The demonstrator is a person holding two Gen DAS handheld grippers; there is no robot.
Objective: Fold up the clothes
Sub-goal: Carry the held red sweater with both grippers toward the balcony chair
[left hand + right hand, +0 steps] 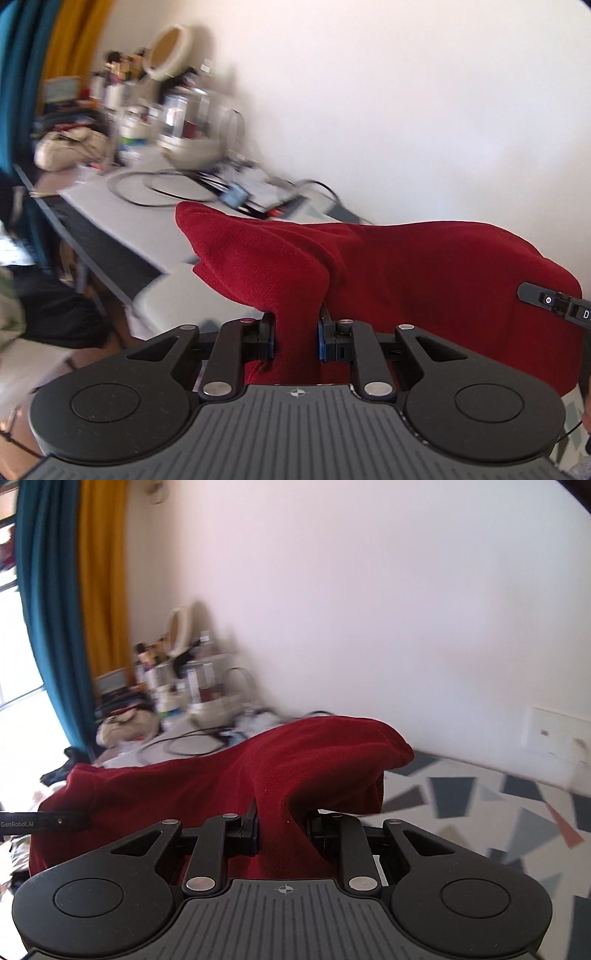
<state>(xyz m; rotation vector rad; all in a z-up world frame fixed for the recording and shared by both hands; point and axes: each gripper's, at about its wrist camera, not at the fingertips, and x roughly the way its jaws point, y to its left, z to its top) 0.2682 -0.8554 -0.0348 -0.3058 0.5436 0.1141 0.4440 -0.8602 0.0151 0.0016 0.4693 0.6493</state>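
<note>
Left wrist: red garment stretches sideways, pinched by both grippers.

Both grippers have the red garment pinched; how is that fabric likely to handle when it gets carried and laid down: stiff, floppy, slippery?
Probably floppy: the red garment sags and bunches between the left gripper and the right gripper. It looks like soft, fuzzy fleece, so likely grippy rather than slippery. Its folds look thick, so it may lie lumpy unless smoothed.

Soft, matt red fleece cloth; claws matt black plastic.
</note>
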